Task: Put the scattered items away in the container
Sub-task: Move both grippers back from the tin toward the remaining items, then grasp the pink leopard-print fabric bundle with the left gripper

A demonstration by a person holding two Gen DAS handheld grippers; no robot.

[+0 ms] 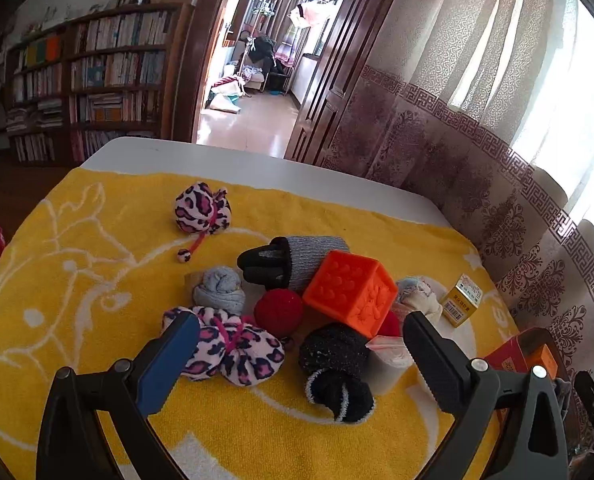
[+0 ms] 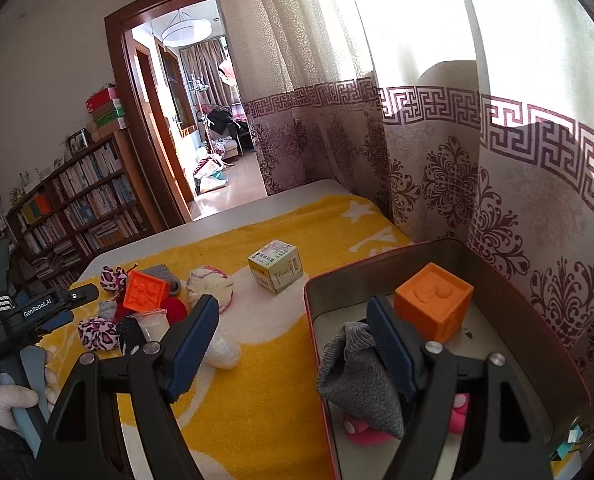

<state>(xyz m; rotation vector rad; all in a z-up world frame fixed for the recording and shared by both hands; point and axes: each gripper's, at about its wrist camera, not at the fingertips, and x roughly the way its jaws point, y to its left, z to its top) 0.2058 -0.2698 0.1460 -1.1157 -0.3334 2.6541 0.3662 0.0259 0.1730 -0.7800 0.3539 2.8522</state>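
Note:
My left gripper (image 1: 297, 318) is open wide and low over a heap on the yellow towel (image 1: 97, 288). Between its fingers lie a leopard-print sock bundle (image 1: 233, 350), a black sock (image 1: 337, 368), a red ball (image 1: 279, 308) and an orange cube (image 1: 351, 294). My right gripper (image 2: 293, 302) is open at the metal tin (image 2: 313, 300). A grey sock (image 2: 361, 372) hangs against its right finger (image 2: 389, 340) over the tin. Inside the tin sit another orange cube (image 2: 433, 300) and something pink (image 2: 361, 428). The left gripper (image 2: 53, 312) also shows in the right wrist view, held by a gloved hand (image 2: 9, 396).
Also on the towel are a second leopard bundle (image 1: 203, 210), a grey-and-black sock (image 1: 297, 260), a pale blue sock (image 1: 219, 286), a white sock ball (image 2: 209, 284), a small yellow box (image 2: 275, 266) and a plastic bag (image 2: 225, 350). Curtains (image 2: 437, 160) hang right behind the table's far side.

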